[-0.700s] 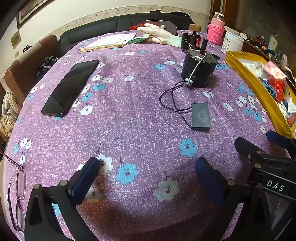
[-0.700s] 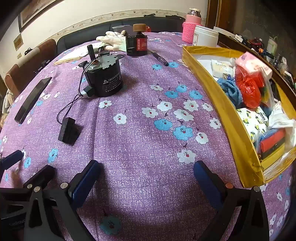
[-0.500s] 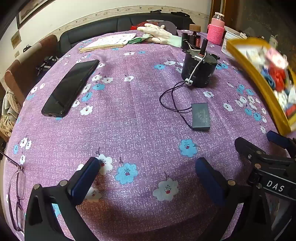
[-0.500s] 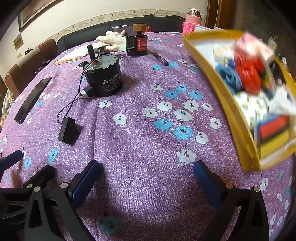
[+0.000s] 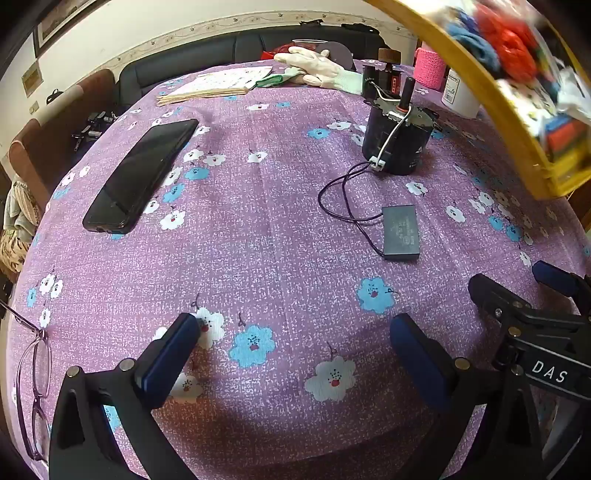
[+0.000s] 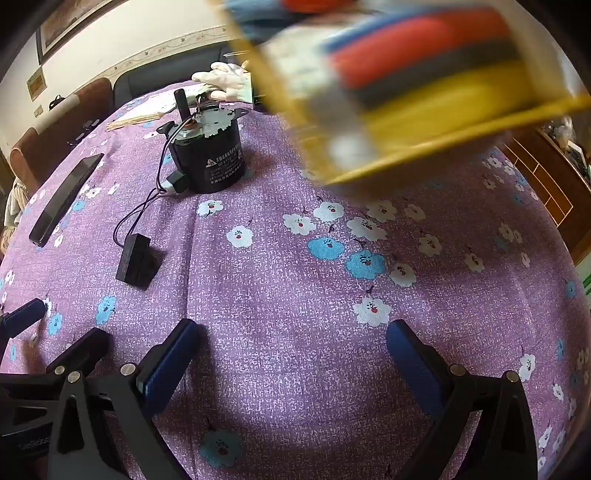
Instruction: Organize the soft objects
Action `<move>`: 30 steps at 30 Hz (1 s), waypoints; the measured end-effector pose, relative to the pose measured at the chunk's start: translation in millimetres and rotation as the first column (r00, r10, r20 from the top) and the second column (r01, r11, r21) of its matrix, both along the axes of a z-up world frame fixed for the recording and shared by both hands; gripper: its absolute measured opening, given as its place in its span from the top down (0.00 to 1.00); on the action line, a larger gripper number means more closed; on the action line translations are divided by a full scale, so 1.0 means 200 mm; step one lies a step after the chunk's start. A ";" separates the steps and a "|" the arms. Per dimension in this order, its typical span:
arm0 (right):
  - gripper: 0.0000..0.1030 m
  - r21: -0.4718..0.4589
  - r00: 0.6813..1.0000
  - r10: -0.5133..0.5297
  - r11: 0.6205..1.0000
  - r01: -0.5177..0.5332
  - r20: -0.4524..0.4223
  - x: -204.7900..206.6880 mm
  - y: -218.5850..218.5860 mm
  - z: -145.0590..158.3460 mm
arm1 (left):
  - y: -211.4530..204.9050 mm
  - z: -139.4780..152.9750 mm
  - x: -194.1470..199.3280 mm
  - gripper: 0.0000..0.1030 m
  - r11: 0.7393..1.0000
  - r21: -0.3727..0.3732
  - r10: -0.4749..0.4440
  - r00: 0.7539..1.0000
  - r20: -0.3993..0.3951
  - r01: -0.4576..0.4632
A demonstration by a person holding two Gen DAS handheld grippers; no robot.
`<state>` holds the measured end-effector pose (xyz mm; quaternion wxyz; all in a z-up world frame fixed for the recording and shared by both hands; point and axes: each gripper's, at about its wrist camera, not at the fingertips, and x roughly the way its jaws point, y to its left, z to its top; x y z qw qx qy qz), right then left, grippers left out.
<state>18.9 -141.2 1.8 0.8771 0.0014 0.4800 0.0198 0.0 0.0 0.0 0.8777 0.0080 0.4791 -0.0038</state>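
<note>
Looking along the left hand-held gripper (image 5: pixel 295 343), its view shows one pair of glasses (image 5: pixel 35 387) at the lower left edge and one phone (image 5: pixel 142 173) lying full length; the right view shows that phone only as a thin strip at the left. Both hand-held grippers, the right one (image 6: pixel 291 347) included, stand wide open above the purple tabletop (image 5: pixel 288 236), holding and touching nothing. One yellow box (image 5: pixel 476 92) of soft objects (image 5: pixel 509 33) hangs blurred at the upper right, off the tabletop. One motor (image 6: pixel 207 158) and one glove (image 5: pixel 317 70) sit beyond.
</note>
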 end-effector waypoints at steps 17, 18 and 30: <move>0.01 -0.003 1.000 0.002 1.000 -0.002 0.000 0.00 0.00 0.01 | 0.00 0.00 0.00 0.00 1.000 0.000 0.000 1.000 0.000 0.000; 0.01 -0.003 1.000 0.002 1.000 -0.002 0.000 0.00 0.00 0.01 | 0.00 0.00 0.00 0.00 1.000 0.000 0.000 1.000 0.000 0.000; 0.01 -0.004 1.000 0.002 1.000 -0.002 -0.001 0.00 0.01 0.02 | 0.00 0.00 0.00 0.00 1.000 0.000 0.000 1.000 0.000 0.000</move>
